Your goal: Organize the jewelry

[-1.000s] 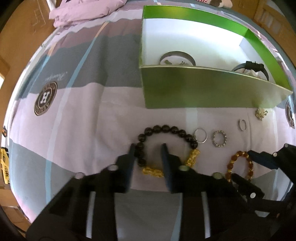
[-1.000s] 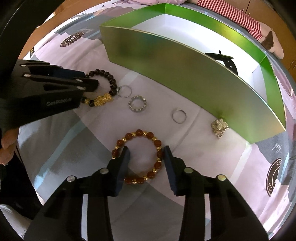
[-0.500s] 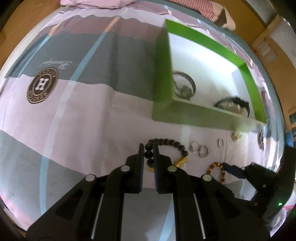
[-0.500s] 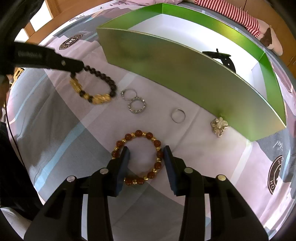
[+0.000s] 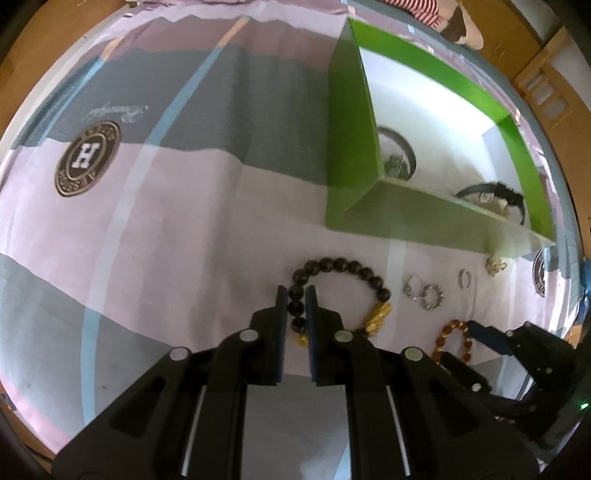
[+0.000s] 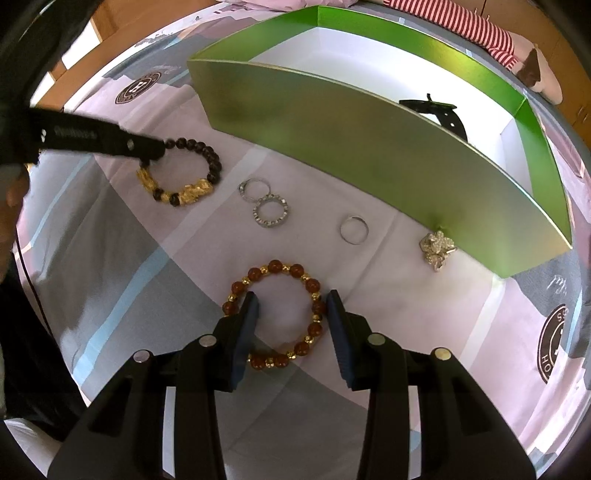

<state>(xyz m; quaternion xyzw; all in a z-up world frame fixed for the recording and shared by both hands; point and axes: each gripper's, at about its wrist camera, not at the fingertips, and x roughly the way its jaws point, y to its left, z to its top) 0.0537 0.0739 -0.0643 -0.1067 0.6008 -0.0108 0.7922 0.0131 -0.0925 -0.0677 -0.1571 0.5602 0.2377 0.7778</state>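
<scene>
A black bead bracelet with gold charms point(image 5: 340, 266) point(image 6: 201, 153) hangs lifted over the bedsheet, and my left gripper point(image 5: 296, 299) point(image 6: 153, 150) is shut on its beads. A brown and gold bead bracelet point(image 6: 295, 271) point(image 5: 448, 330) lies flat on the sheet. My right gripper point(image 6: 291, 306) stands open over it, its left finger inside the loop and its right finger just outside. A green box with a white inside point(image 6: 362, 133) point(image 5: 351, 147) stands behind the jewelry. It holds a black strap piece point(image 6: 439, 109) point(image 5: 506, 192) and a dark bangle point(image 5: 402, 146).
Two silver rings point(image 6: 255, 188) point(image 6: 271, 211), a plain band point(image 6: 354, 229) and a sparkly flower piece point(image 6: 437, 247) lie on the sheet in front of the box. The bedsheet point(image 5: 166, 229) has pink and grey patches. A striped sleeve point(image 6: 461, 22) shows beyond the box.
My left gripper has shut on the black bracelet and lifted it off the sheet, so its gold charms now hang down. The right gripper has stayed open over the brown bracelet.
</scene>
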